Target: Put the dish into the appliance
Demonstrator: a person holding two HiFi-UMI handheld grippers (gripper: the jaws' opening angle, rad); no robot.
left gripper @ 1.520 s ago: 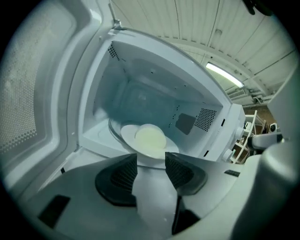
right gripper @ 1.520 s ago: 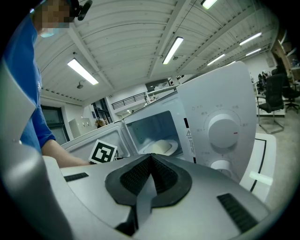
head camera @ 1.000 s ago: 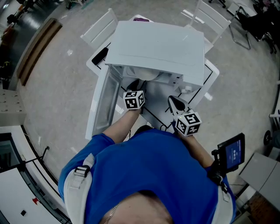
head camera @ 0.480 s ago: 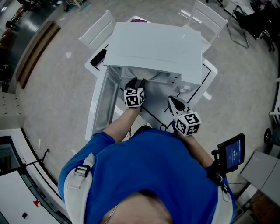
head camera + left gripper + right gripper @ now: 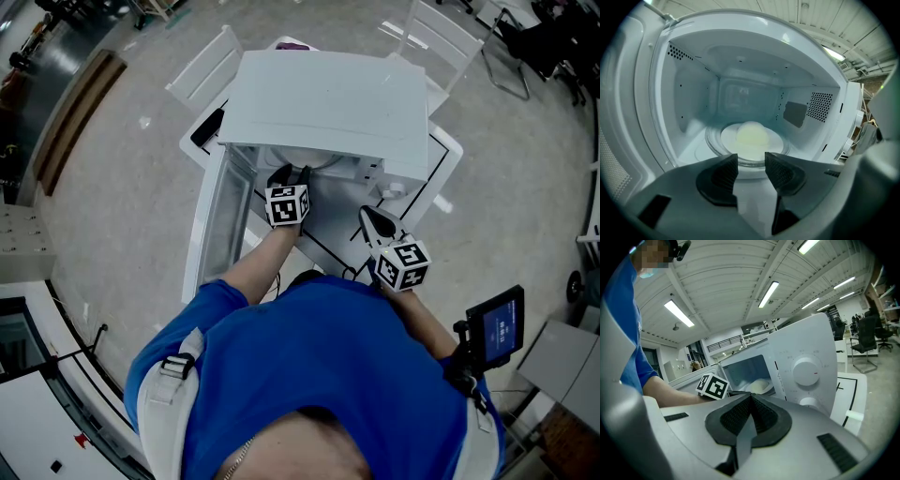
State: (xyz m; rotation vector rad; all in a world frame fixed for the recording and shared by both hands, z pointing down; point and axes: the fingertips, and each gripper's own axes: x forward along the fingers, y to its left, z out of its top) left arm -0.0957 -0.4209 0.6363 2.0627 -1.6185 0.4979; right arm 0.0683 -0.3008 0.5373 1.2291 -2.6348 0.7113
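Left claw point(image 5: 750, 160): jaws apart with nothing between them. It sits low at the mouth of the microwave point(image 5: 328, 94) and points at the dish point(image 5: 774, 143).
Right claw point(image 5: 751, 398): jaws pressed together and empty. It is held off the microwave's front right, near the dials point(image 5: 806, 371), over the near side of the table point(image 5: 448, 155).
Dish place: it sits on the glass turntable point(image 5: 712, 143), roughly centred in the cavity and apart from both claws. A pale dome of food point(image 5: 752, 133) lies on it.
Door point(image 5: 214, 220): swung wide open on the left side.
Stage: by the look of it the dish is in place, and what remains is backing the left claw out and perhaps shutting the door.
Risk, snag: the left claw is low and just short of the turntable's near rim. A dip or a forward nudge could catch that rim or the dish lip, dragging the dish off centre or tipping it.
Risk, food: the dome looks loose on the plate, so a knock to the dish could slide it off.
Risk, sill: pulling out at an angle could strike the cavity's lower edge or side wall and jolt the microwave on the table.
Risk, door: swinging the door before the left claw is clear would trap the claw or bounce the door back.
Risk, right claw: it is near the dials, and a careless reach across could bump them.
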